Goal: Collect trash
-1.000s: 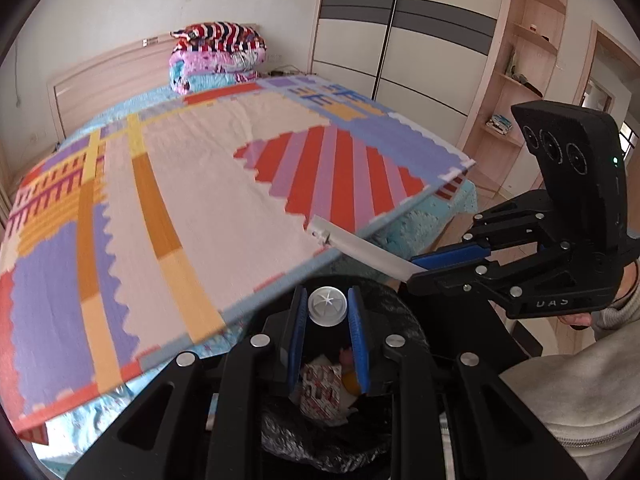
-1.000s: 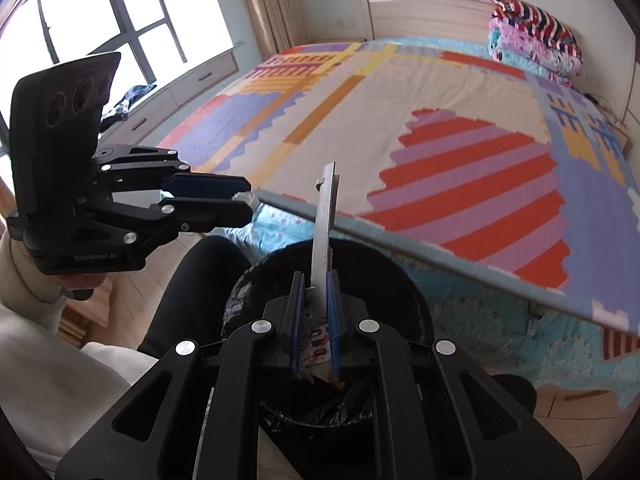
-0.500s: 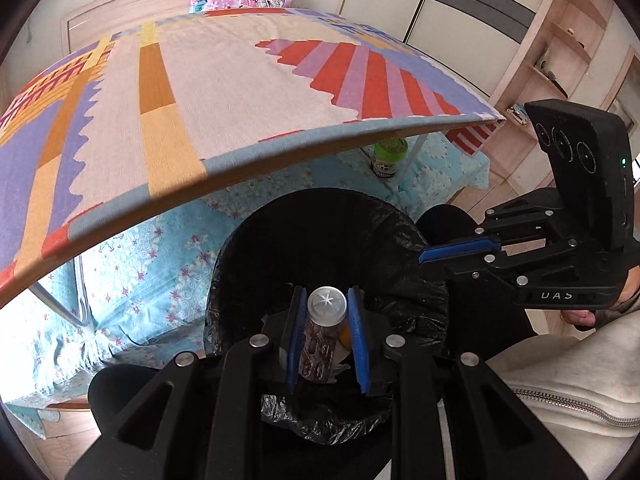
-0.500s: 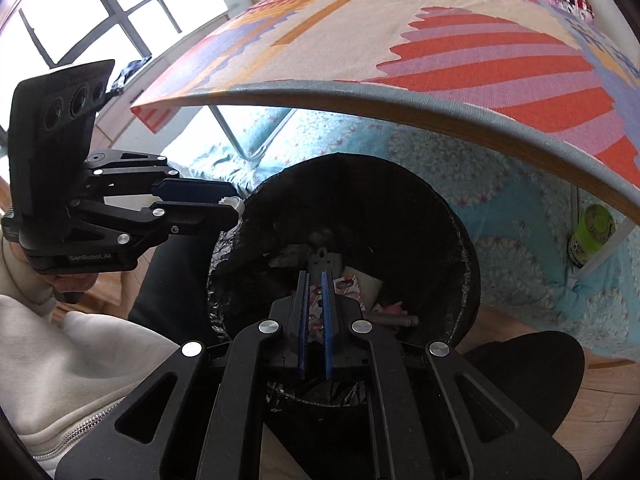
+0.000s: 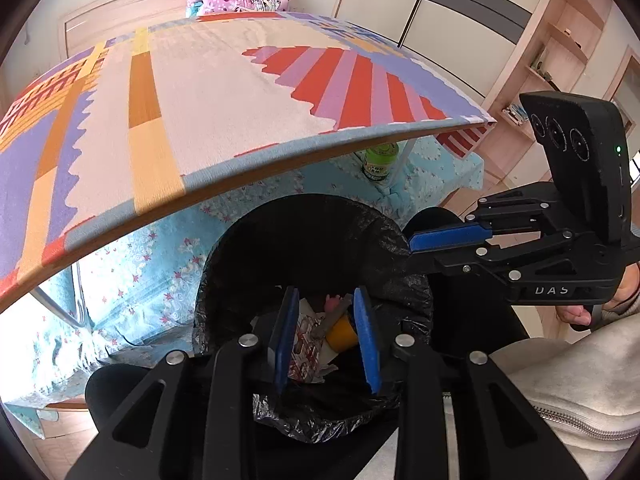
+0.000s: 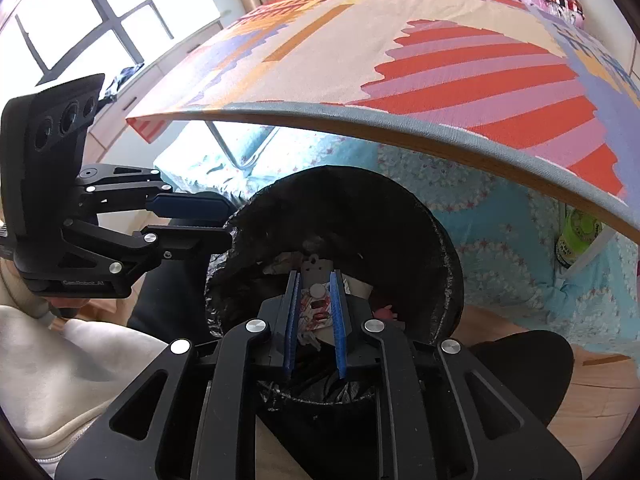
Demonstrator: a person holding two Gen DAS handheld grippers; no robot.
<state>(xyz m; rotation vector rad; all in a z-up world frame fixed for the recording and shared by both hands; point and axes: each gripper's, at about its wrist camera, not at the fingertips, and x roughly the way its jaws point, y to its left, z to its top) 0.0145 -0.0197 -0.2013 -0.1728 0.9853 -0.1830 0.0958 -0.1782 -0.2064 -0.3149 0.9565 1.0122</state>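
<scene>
Bright daylight, strong fisheye warp in both wrist views.

Light pours from the large dark-framed window [image 6: 76, 28] at the upper left of the right wrist view, where the panes glare white with no detail. The colourful patterned fabric-covered table top [image 5: 224, 120] is evenly lit and sharp; its edge bows into a curve from lens distortion. The round bin lined with a black plastic bag [image 6: 400, 216] is dim inside, its depths nearly black, with faint sheen on the crinkled liner. Dark vignetting rounds every frame corner.
</scene>
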